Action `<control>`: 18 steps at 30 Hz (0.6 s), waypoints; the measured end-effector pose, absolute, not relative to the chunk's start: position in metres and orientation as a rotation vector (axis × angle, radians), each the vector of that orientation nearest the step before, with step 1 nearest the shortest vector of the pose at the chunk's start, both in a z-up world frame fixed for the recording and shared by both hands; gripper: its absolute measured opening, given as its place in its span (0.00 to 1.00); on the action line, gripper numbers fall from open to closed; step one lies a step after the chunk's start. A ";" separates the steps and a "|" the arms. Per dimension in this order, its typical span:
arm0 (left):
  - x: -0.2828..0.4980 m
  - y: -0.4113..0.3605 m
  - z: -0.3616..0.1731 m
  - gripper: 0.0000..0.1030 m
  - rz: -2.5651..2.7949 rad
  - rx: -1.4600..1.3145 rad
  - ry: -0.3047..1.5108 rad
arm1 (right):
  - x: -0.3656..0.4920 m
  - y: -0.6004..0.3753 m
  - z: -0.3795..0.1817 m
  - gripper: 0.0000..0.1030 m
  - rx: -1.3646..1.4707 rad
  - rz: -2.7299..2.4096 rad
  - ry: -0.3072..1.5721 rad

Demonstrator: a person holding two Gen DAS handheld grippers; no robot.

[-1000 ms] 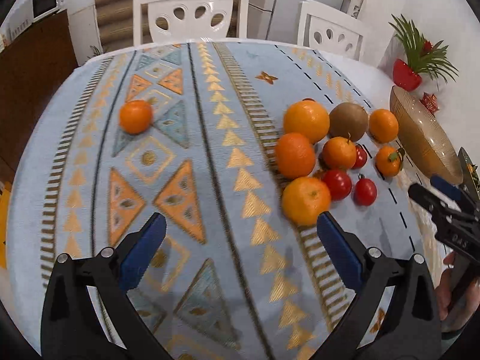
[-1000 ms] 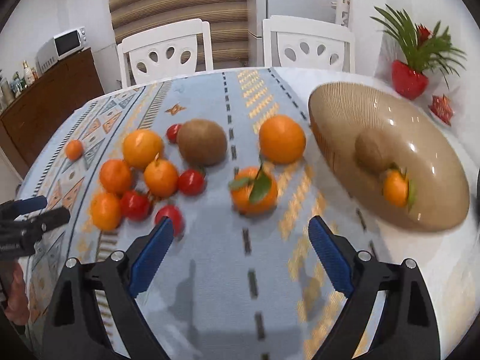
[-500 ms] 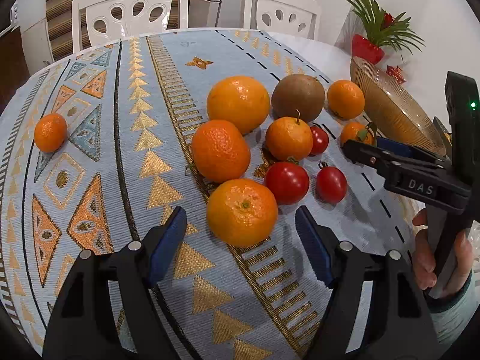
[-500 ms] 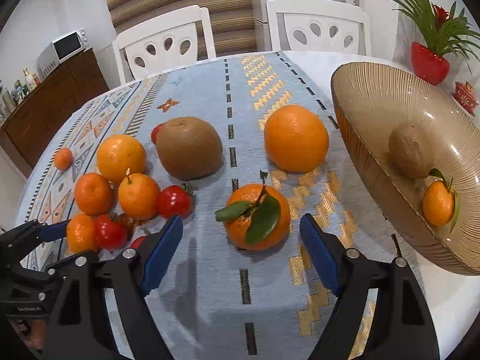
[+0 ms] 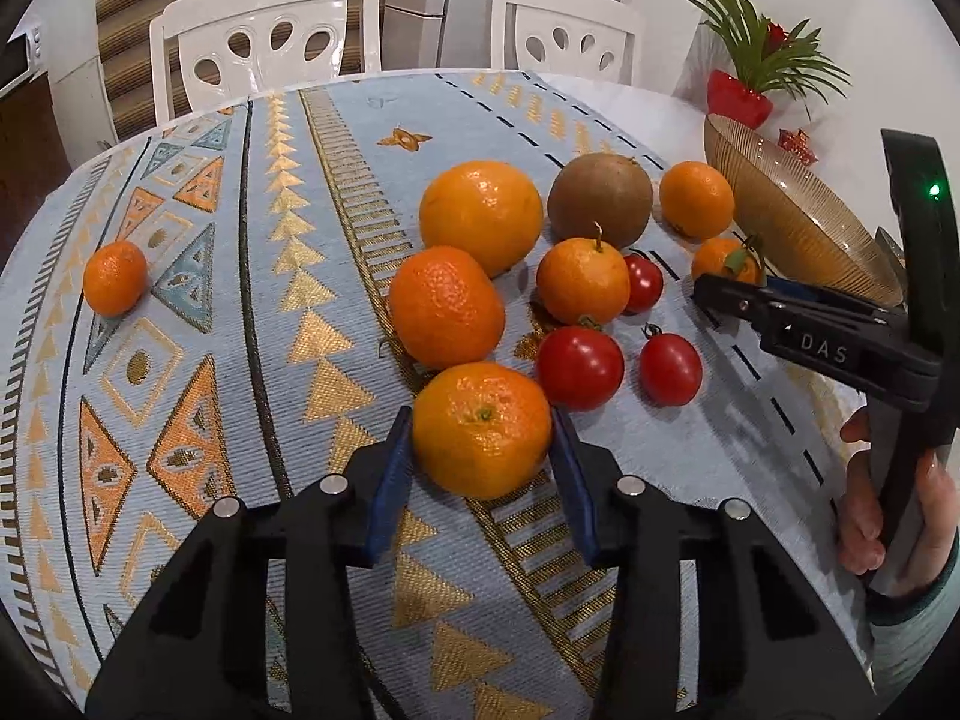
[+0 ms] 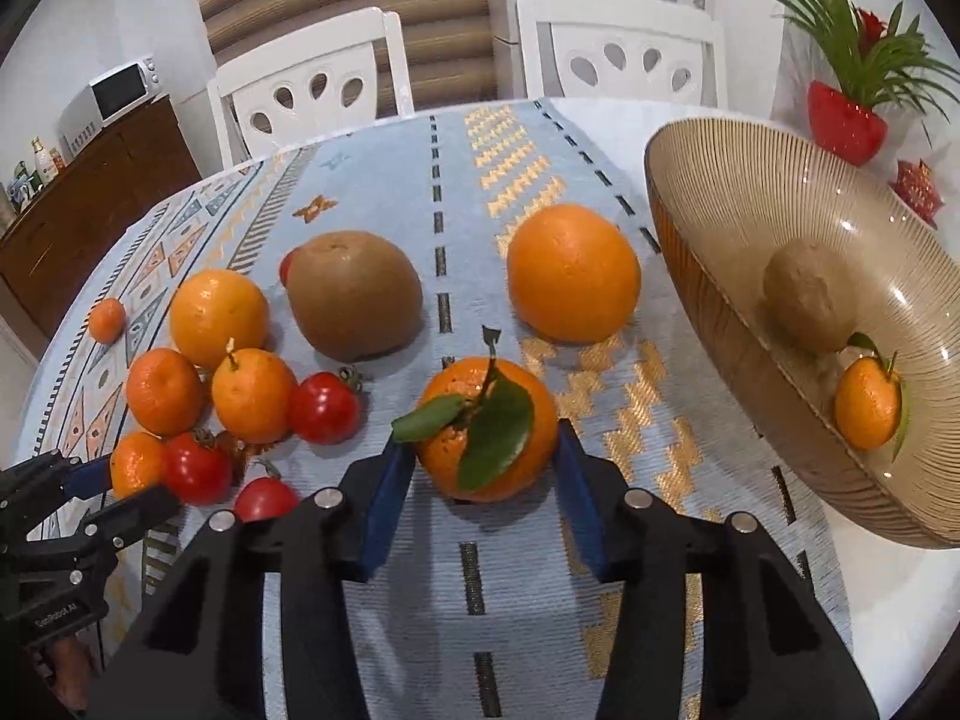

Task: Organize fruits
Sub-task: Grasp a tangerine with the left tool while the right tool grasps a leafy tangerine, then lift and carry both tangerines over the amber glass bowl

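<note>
Left wrist view: the left gripper (image 5: pixel 482 429) is closing its blue pads against both sides of a plain mandarin (image 5: pixel 482 429), which is sitting on the patterned tablecloth (image 5: pixel 240 300) at the near edge of the fruit cluster; its jaws have just been narrowing around it. Lying just beyond it: a second mandarin (image 5: pixel 447 306), a large orange (image 5: pixel 480 216), a stemmed mandarin (image 5: pixel 582 281), a kiwi (image 5: pixel 600 199), and three tomatoes (image 5: pixel 579 366), the nearest touching the gripped fruit. A lone small mandarin (image 5: pixel 114 277) is lying well apart at the left. A hand (image 5: pixel 888 510) is holding the other tool at the right edge.

Right wrist view: the right gripper (image 6: pixel 486 429) is pressing its pads on a leafy mandarin (image 6: pixel 486 429) resting on the cloth, near the ribbed amber bowl (image 6: pixel 720 228); these jaws have likewise just been closing on the fruit. An orange (image 6: pixel 573 273) is sitting just beyond it. Inside the bowl, a kiwi and a leafed mandarin are lying side by side. A red potted plant (image 6: pixel 846 120) is standing behind the bowl, and two white chairs (image 6: pixel 312 96) are standing at the far table edge.
</note>
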State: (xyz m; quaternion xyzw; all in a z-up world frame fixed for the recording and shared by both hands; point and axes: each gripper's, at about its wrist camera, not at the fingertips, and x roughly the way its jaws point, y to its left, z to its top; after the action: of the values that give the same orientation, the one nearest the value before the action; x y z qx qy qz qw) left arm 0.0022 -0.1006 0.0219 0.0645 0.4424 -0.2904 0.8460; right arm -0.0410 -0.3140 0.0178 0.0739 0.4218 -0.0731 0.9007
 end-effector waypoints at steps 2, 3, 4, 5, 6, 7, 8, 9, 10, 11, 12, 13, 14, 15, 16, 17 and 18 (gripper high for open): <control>0.001 -0.098 0.023 0.42 -0.614 0.128 0.924 | -0.042 -0.313 0.019 0.45 0.147 -0.146 0.866; 0.000 -0.097 0.025 0.42 -0.618 0.120 0.921 | -0.044 -0.312 0.021 0.45 0.147 -0.144 0.857; -0.001 -0.095 0.027 0.42 -0.624 0.107 0.916 | -0.046 -0.313 0.022 0.45 0.151 -0.140 0.851; -0.002 -0.093 0.029 0.42 -0.627 0.097 0.914 | -0.048 -0.313 0.024 0.45 0.158 -0.133 0.840; -0.004 -0.092 0.031 0.42 -0.626 0.089 0.909 | -0.052 -0.314 0.026 0.45 0.168 -0.127 0.839; -0.007 -0.090 0.036 0.42 -0.625 0.079 0.899 | -0.056 -0.315 0.027 0.45 0.179 -0.123 0.839; -0.008 -0.090 0.039 0.42 -0.627 0.075 0.893 | -0.060 -0.317 0.030 0.45 0.190 -0.116 0.838; -0.012 -0.091 0.045 0.42 -0.635 0.065 0.882 | -0.066 -0.319 0.033 0.45 0.204 -0.104 0.835; -0.016 -0.094 0.052 0.42 -0.650 0.057 0.870 | -0.071 -0.320 0.037 0.45 0.212 -0.097 0.832; -0.018 -0.096 0.057 0.42 -0.659 0.056 0.863 | -0.076 -0.323 0.041 0.45 0.220 -0.093 0.826; -0.021 -0.101 0.062 0.42 -0.667 0.059 0.855 | -0.082 -0.326 0.046 0.45 0.228 -0.090 0.817; -0.025 -0.110 0.071 0.42 -0.681 0.067 0.844 | -0.089 -0.331 0.054 0.45 0.238 -0.087 0.799; -0.027 -0.117 0.077 0.42 -0.693 0.072 0.836 | -0.094 -0.336 0.062 0.45 0.246 -0.087 0.783; -0.029 -0.126 0.085 0.42 -0.712 0.077 0.827 | -0.099 -0.340 0.069 0.45 0.251 -0.092 0.765; -0.031 -0.140 0.094 0.42 -0.737 0.085 0.811 | -0.105 -0.348 0.078 0.45 0.252 -0.106 0.741; -0.032 -0.150 0.101 0.42 -0.754 0.092 0.800 | -0.110 -0.357 0.087 0.45 0.256 -0.119 0.718; -0.033 -0.162 0.107 0.42 -0.772 0.099 0.790 | -0.116 -0.369 0.097 0.45 0.267 -0.134 0.690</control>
State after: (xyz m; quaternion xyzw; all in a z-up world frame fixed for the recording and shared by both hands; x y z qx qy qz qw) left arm -0.0327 -0.1622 0.1073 0.0469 0.3749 -0.3666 0.8502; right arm -0.1158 -0.3691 0.0969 0.1304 0.3371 -0.0653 0.9301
